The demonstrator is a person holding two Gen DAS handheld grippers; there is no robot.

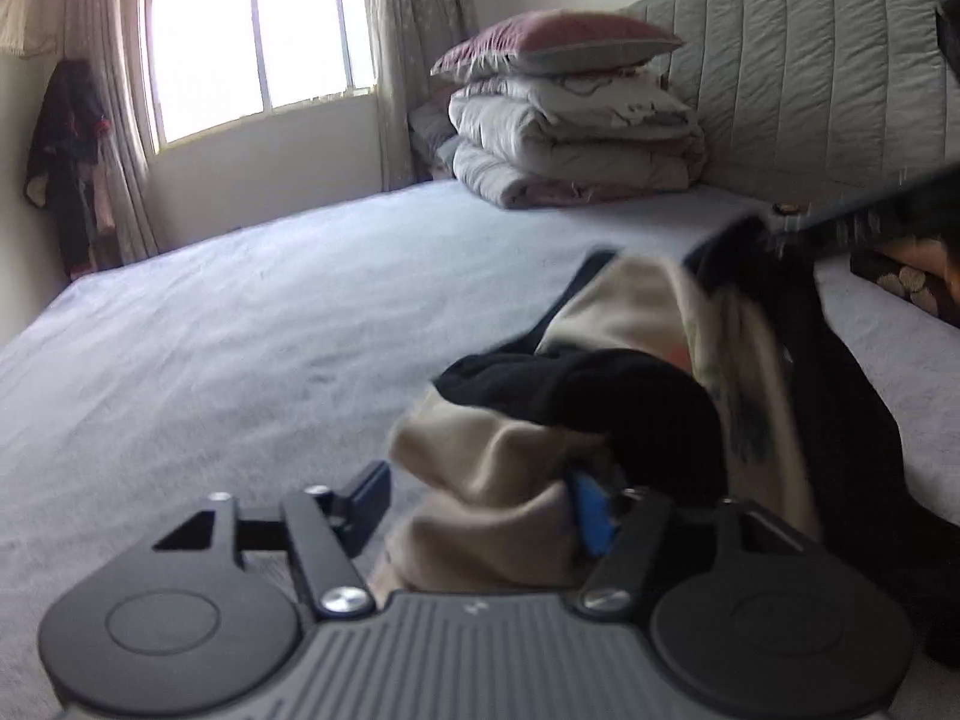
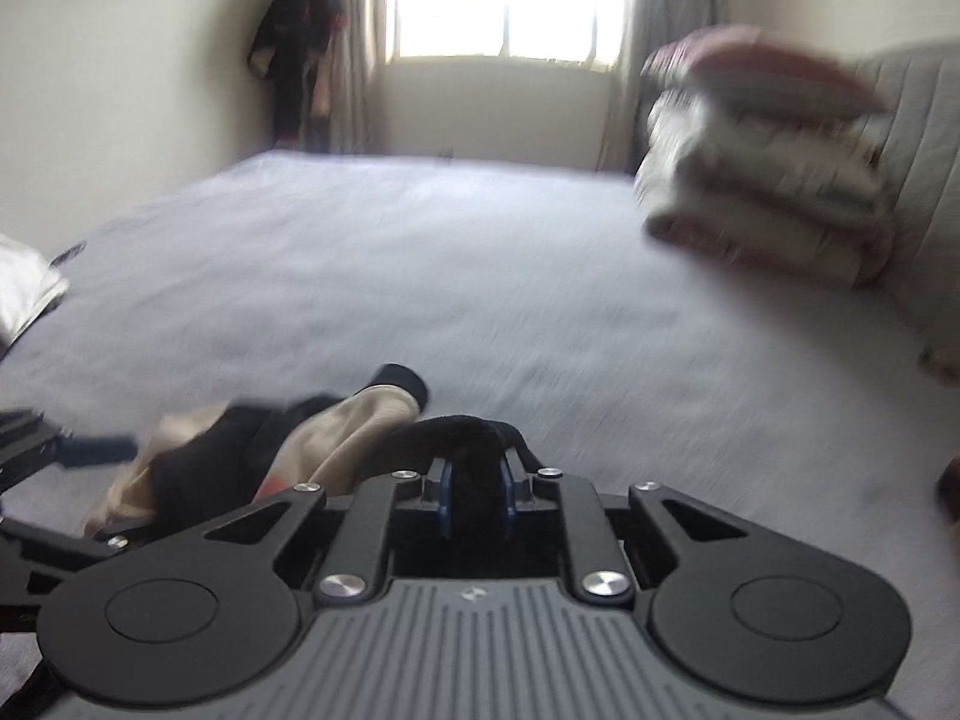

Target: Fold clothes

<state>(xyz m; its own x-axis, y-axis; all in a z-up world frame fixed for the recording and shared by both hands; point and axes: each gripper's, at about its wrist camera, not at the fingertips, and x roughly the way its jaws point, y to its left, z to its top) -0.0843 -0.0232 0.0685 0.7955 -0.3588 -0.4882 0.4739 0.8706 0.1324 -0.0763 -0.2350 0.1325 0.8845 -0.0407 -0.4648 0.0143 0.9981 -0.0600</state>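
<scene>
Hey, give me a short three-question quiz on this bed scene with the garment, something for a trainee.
1. True or false: the beige and black garment lies flat and neatly folded on the bed.
2. What sits on top of the stacked quilts by the headboard? A) a pillow B) a box C) a lamp
3. Which hand-held gripper has black cloth pinched between its jaws?

Key
1. False, it is bunched and partly lifted.
2. A, the pillow.
3. The right hand-held gripper; the left hand-held gripper stands wider, with beige cloth between its jaws.
</scene>
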